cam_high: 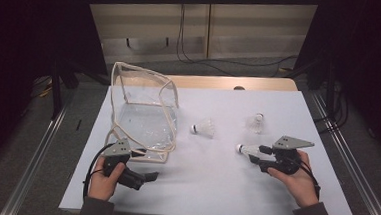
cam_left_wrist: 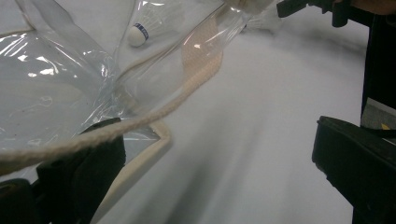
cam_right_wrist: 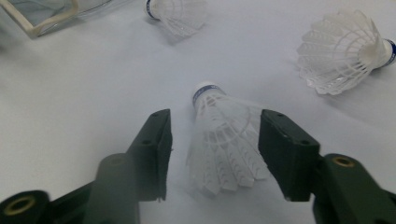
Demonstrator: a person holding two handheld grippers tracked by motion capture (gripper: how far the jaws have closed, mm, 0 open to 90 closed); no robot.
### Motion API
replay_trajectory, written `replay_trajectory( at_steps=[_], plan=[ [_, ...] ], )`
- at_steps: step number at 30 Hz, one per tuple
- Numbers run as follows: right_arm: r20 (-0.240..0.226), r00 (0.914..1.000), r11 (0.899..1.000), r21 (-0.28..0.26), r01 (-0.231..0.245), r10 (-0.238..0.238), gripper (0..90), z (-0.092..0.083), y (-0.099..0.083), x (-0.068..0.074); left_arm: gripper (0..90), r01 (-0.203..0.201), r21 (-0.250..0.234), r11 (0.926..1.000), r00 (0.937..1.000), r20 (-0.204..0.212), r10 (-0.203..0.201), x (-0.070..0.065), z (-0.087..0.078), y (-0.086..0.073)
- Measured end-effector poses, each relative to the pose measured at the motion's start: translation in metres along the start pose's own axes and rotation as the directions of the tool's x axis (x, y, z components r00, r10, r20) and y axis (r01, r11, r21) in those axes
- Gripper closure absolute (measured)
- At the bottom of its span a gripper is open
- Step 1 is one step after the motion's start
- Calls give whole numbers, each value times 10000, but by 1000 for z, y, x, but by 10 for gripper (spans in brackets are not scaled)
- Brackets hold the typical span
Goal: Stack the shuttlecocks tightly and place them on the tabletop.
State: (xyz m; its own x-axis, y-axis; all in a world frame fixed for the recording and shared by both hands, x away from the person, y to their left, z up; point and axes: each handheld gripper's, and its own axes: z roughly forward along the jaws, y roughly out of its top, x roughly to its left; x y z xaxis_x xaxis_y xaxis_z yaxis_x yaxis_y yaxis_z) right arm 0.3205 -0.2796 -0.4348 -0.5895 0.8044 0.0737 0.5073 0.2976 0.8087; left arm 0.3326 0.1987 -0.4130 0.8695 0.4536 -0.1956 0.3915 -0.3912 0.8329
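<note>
Your right gripper (cam_high: 258,156) rests low over the white table (cam_high: 213,189) with its jaws parted, and a white shuttlecock (cam_right_wrist: 224,140) lies on its side between them, cork end pointing away from you and the feather skirt toward the gripper body. In the right gripper view the one jaw stands clear of the feathers with a gap of bare table showing, while the other sits just beside the skirt's edge; whether it brushes the feathers you cannot tell, but the pads are not pressing on it, so nothing is gripped there. Beyond the jaws, ahead and to one side, a second shuttlecock (cam_right_wrist: 343,51) lies near, and a third shuttlecock (cam_right_wrist: 177,14) lies farther ahead on the other side, close to the clear plastic bag (cam_high: 143,109). Your left gripper (cam_high: 146,177) sits at the near corner of that bag with its jaws wide apart. In the left gripper view the bag's cream cord trim (cam_left_wrist: 140,122) crosses over one jaw and appears to rest on it, while the other jaw stands well apart over bare table, so the left gripper clamps nothing. The bag itself stands open just ahead of that gripper.
</note>
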Motion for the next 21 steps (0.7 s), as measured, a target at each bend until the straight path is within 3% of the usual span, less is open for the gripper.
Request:
replay_trajectory(
  at_steps=[10,21],
  plan=[
    [134,9999,9999,-127,-88,90,302,-5,-3,-2,28,-35,14,10000,10000,27,35,0,0,0],
    [254,9993,9995,-192,-258,263,248,-9,-6,-4,28,-39,9,10000,10000,20,39,0,0,1]
  ],
)
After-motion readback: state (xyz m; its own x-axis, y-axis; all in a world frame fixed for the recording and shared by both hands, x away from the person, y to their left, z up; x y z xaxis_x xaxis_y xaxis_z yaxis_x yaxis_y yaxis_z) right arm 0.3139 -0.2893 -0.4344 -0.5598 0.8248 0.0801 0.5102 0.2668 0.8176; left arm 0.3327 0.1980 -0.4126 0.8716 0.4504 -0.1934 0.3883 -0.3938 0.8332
